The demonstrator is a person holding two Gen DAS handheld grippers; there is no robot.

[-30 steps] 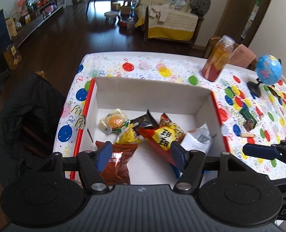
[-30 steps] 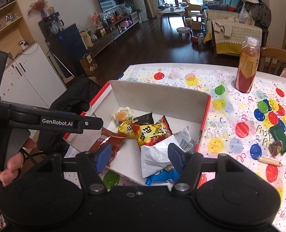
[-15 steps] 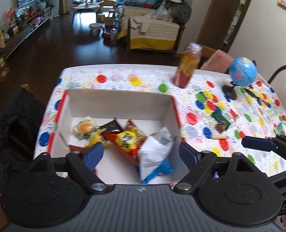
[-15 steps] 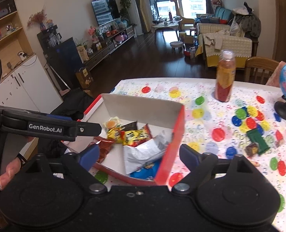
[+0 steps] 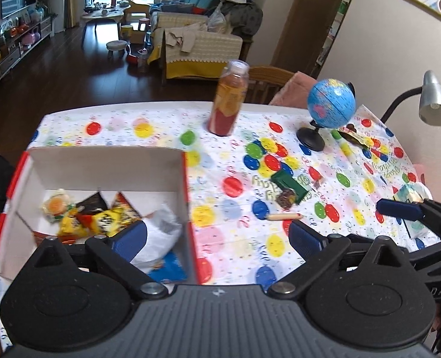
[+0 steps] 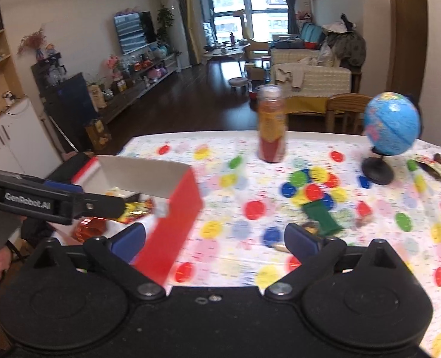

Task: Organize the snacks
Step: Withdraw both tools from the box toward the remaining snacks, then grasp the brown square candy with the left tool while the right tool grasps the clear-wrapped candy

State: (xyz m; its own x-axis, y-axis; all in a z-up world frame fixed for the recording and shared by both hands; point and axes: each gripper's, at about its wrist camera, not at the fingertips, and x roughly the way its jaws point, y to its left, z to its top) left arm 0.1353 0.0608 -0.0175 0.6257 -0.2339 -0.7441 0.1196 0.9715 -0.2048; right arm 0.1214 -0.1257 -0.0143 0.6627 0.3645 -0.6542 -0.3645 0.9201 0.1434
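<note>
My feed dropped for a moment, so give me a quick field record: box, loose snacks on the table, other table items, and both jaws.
box: red and white cardboard box at table's left, holding several snack packets
loose snacks: green packet, brown candy, sausage stick
other items: bottle, globe
left gripper: jaws opening, nothing between them
right gripper: jaws opening, nothing gripped
</note>
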